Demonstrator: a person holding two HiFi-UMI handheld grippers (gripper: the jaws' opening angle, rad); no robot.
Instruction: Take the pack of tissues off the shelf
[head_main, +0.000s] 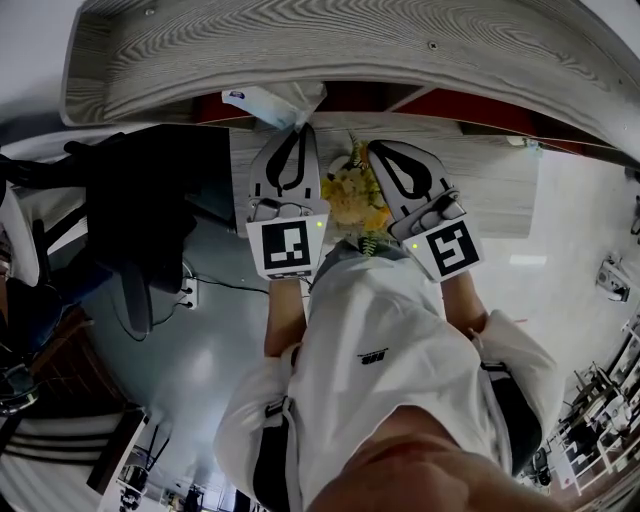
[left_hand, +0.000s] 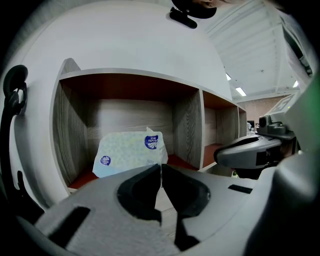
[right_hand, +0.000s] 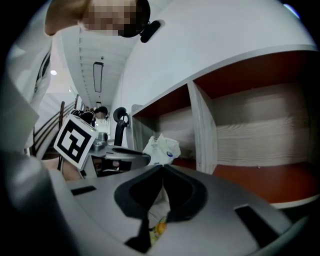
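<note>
Shelf (left_hand: 125, 112): the pack (left_hand: 127, 152) stands in the left bay on its red-brown base. It has free room overhead and a gap to the left side wall. Its right edge lies near the divider (left_hand: 187, 125). The bay front is open.

Left gripper (left_hand: 161, 167): held level and pointing into that bay, its jaws are closed on the wrapper flap at the pack's lower right corner.

Right gripper (right_hand: 162, 170): just beside the left and short of the shelf edge, it faces the divider and the wider bay. Its jaws are together with nothing between them.

Both forearms reach forward, side by side, out of white sleeves. Yellow flowers (head_main: 350, 195) show between the two grippers.

Room: there is a white wall above the shelf, a glossy grey floor (head_main: 210, 340) and a dark chair (head_main: 140, 220) to the left.
</note>
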